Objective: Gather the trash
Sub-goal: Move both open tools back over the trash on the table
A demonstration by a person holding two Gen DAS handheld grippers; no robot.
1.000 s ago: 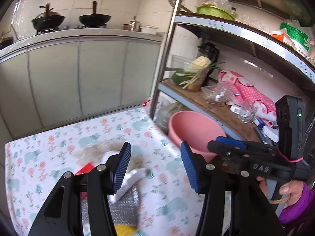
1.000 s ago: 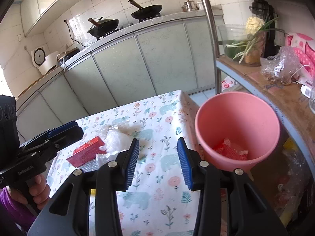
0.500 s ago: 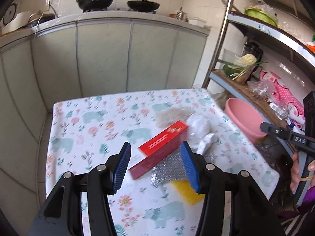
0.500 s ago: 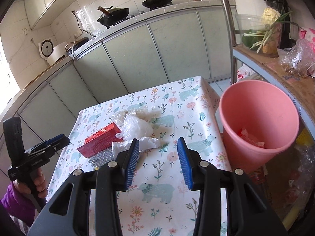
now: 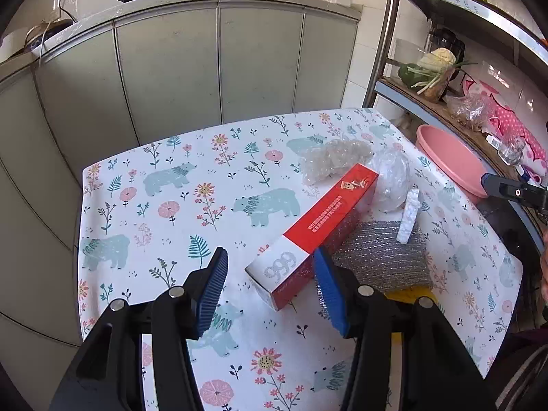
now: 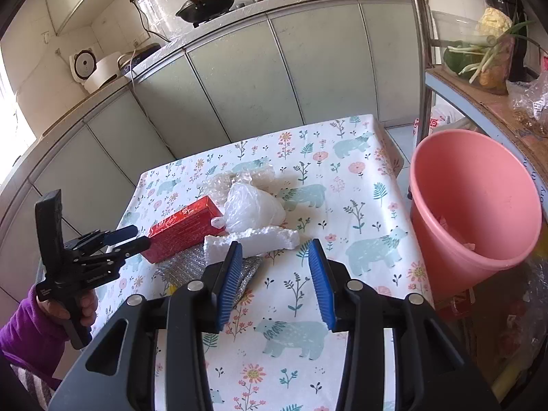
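Our left tongs (image 5: 270, 287) hang open over the red box (image 5: 316, 231); our right tongs (image 6: 275, 282) gape empty above the tabletop (image 6: 359, 205).

The left wrist view looks steeply down along the left tool (image 5: 270, 287) at the tabletop (image 5: 171, 205), close above the red box (image 5: 318, 229) ahead of it. The right wrist view looks down past the right tool (image 6: 275, 282), with the pink bucket (image 6: 479, 205) to its right. Both share the box, the tabletop and the bucket.
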